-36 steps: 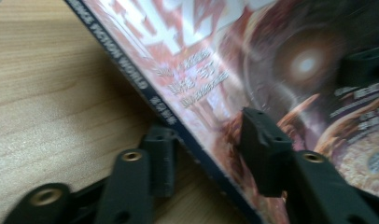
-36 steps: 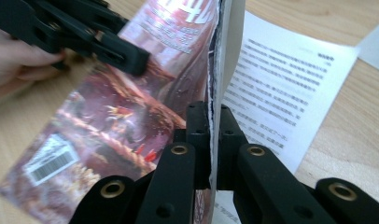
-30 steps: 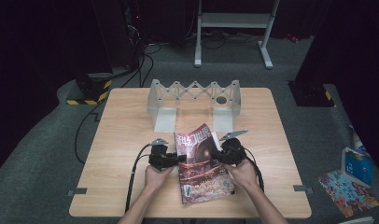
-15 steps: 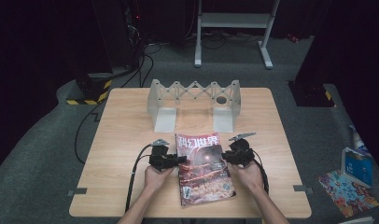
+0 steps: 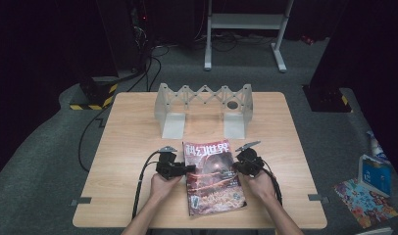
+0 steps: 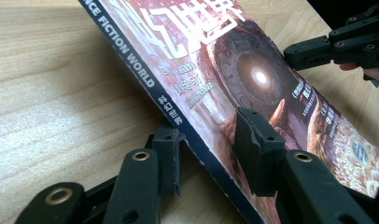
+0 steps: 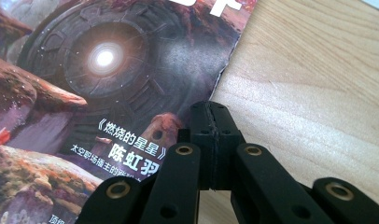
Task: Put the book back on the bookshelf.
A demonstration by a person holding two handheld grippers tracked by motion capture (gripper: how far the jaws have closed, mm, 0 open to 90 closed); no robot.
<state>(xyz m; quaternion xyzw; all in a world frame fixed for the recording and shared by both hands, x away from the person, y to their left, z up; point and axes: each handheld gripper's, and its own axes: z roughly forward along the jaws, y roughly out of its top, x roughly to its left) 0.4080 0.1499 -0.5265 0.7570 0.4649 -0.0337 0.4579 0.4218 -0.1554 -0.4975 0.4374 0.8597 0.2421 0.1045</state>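
Glossy magazine [image 6: 234,88] spine between the left gripper's [image 6: 211,154] parted jaws, right gripper's [image 7: 210,121] jaws closed empty at its edge.

Ahead of me on the wooden counter [image 5: 128,147] stands a pale grey folding rack [image 5: 203,108] with zigzag bars. Right of the counter, on grey carpet, a blue carton [image 5: 374,175] sits beside a colourful booklet [image 5: 366,202]. Beyond it, a white metal stand [image 5: 246,29].

Closed magazine [image 5: 214,177] flat between both grippers

Magazine [image 5: 214,178] on table [image 5: 133,147], before rack [image 5: 204,108]; hand-held grippers flank it
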